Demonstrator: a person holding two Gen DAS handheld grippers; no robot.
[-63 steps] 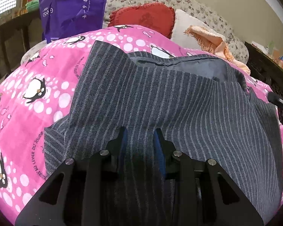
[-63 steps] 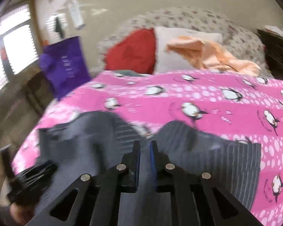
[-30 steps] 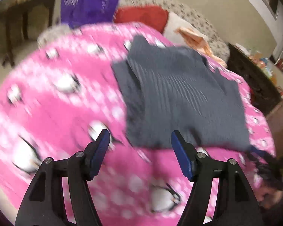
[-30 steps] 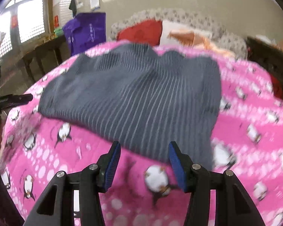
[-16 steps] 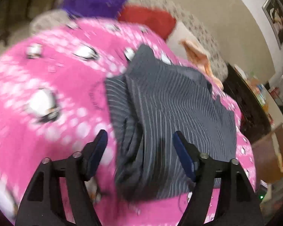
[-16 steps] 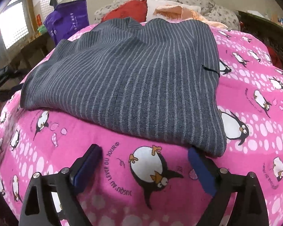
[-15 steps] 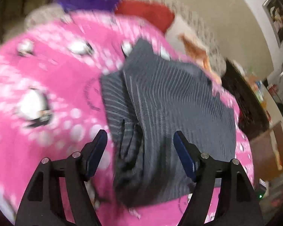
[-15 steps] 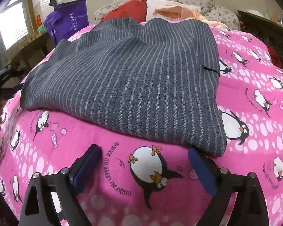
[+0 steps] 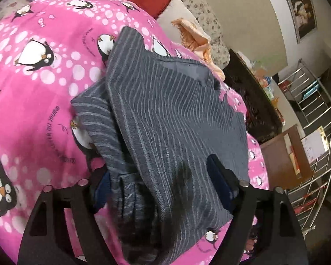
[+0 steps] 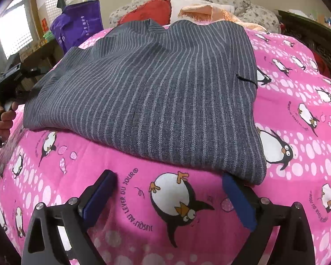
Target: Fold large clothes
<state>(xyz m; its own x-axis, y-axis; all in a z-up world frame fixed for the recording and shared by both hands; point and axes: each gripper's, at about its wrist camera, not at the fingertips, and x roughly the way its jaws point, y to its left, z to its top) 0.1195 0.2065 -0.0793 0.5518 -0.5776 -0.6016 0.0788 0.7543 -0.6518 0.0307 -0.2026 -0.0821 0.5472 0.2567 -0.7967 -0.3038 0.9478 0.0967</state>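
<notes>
A dark grey pinstriped garment (image 10: 156, 92) lies folded on a pink penguin-print quilt (image 10: 187, 220). It also shows in the left wrist view (image 9: 170, 121), with a bunched layer sticking out at its left side. My left gripper (image 9: 163, 181) is open, its jaws wide on either side of the garment's near edge, with cloth lying between them. My right gripper (image 10: 167, 196) is open and empty, its fingers just short of the garment's near folded edge. The left gripper and the hand holding it show at the left of the right wrist view (image 10: 6, 88).
Red (image 10: 150, 11), white and floral pillows and an orange cloth (image 10: 207, 11) lie at the head of the bed. A purple bag (image 10: 79, 26) stands at back left. Dark wooden furniture (image 9: 253, 101) and a metal railing (image 9: 315, 132) are to the right.
Both grippers let go of the garment and opened wide after laying it flat. The left gripper has since moved in until the garment's edge lies between its jaws. The right gripper stays still.
</notes>
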